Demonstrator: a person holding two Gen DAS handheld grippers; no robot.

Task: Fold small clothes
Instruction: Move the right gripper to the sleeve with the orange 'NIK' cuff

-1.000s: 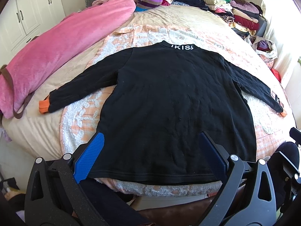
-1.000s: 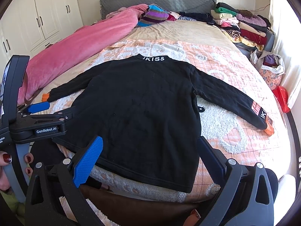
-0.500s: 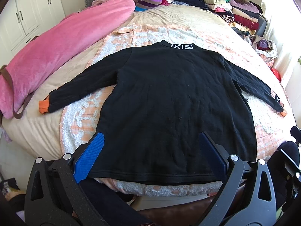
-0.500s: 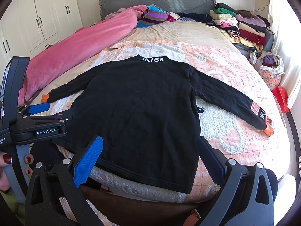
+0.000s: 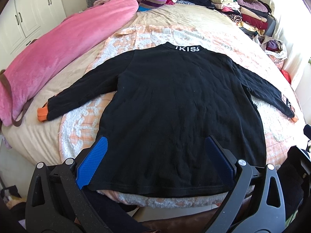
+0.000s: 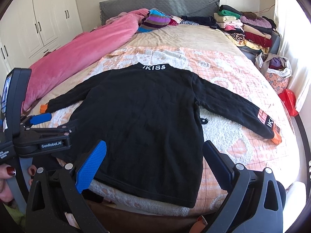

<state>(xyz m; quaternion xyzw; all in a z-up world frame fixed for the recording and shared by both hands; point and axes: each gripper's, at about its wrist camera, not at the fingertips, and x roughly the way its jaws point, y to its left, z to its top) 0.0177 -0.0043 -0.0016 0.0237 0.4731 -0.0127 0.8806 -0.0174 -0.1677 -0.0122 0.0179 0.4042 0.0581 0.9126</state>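
Note:
A small black long-sleeved top [image 5: 175, 104] with white "IKISS" lettering on the collar and orange cuffs lies flat on the bed, both sleeves spread out, hem nearest me. It also shows in the right wrist view [image 6: 143, 116]. My left gripper [image 5: 155, 161] is open and empty, held above the hem. My right gripper [image 6: 153, 161] is open and empty, above the hem's right part. The left gripper also appears at the left edge of the right wrist view [image 6: 38, 128].
The top rests on an orange-and-white blanket [image 5: 175, 36] over a beige bed. A pink duvet [image 5: 64, 44] lies along the left. Stacked folded clothes [image 5: 245, 9] sit at the far right. A bag of clothes [image 6: 276, 71] and white cupboards [image 6: 38, 23] flank the bed.
Both grippers have drifted slightly, so the top sits a little lower in view. The top has not moved and both grippers stay open.

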